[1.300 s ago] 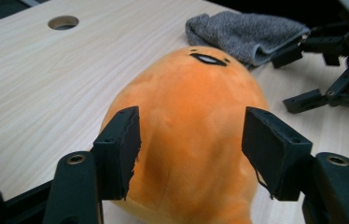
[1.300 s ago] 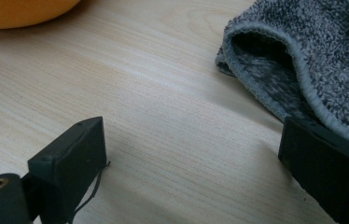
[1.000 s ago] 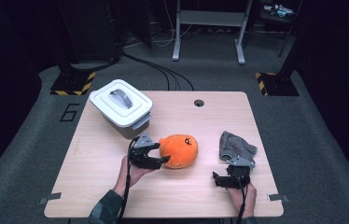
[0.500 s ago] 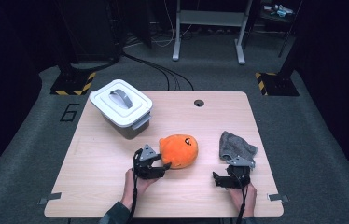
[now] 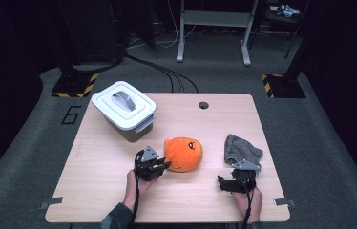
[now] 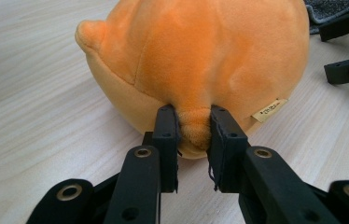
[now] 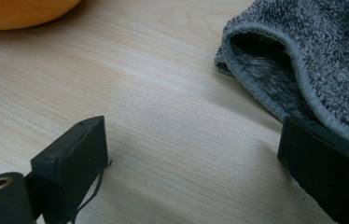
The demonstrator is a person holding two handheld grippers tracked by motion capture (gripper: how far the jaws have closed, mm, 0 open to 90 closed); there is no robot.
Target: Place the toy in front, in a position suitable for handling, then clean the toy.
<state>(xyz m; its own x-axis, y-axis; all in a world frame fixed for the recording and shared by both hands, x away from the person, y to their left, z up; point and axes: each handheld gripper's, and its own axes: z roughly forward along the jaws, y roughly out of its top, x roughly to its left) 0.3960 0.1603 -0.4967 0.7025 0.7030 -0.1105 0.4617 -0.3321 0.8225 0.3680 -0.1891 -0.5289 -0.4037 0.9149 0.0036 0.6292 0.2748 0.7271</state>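
An orange plush toy (image 5: 184, 152) with a small face lies at the middle of the wooden table (image 5: 95, 157). My left gripper (image 5: 163, 164) is at its left side. In the left gripper view the jaws pinch a fold of the plush toy (image 6: 200, 60) low on its body, so my left gripper (image 6: 193, 130) is shut on it. A grey towel (image 5: 241, 149) lies crumpled at the right. My right gripper (image 5: 229, 183) rests on the table just in front of it, jaws wide open, with the grey towel (image 7: 312, 51) beside the right jaw and bare wood between them.
A grey bin with a white handled lid (image 5: 124, 110) stands at the back left of the table. A round cable hole (image 5: 203, 105) is near the far edge. Dark floor, cables and a metal stand surround the table.
My left gripper has moved down and slightly right along the plush toy's left side and now pinches it low. The right gripper and towel stay put.
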